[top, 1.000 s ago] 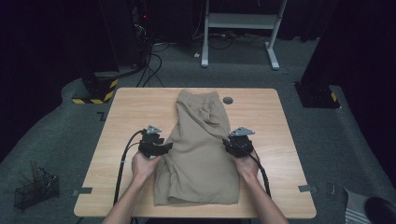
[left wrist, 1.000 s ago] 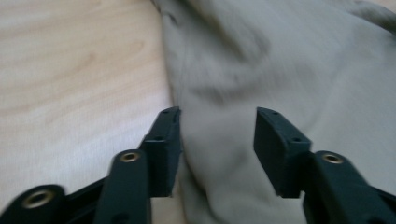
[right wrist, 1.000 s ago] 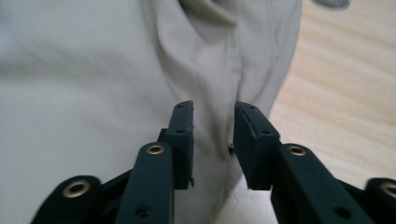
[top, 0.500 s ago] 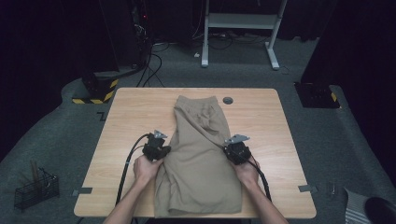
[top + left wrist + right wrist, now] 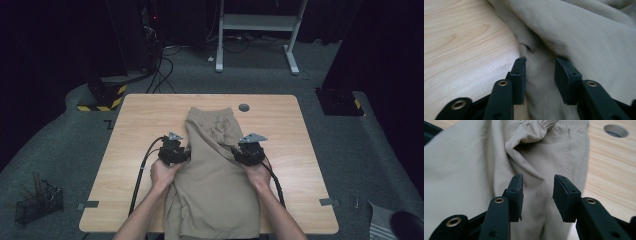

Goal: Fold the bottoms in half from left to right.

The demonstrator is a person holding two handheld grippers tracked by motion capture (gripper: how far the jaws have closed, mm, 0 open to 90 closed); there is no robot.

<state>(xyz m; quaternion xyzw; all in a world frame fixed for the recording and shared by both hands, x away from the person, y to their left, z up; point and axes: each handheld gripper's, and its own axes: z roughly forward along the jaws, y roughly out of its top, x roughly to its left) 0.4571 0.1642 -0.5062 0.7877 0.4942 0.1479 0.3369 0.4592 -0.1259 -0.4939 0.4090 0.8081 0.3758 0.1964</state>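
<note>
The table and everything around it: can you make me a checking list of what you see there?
Surface: wooden table, with a round hole near the far edge.
Job's things: tan shorts lie down the middle, bunched at the far end and hanging over the near edge.
Clutter: nothing seen on the table.
Grippers: left gripper and right gripper have just been opening; the jaws stand apart over the cloth, one at each side of the shorts.
Cables: a black cable trails from each gripper toward the person.
Surroundings: dark room, grey carpet, wire basket on the floor, white frame behind.
</note>
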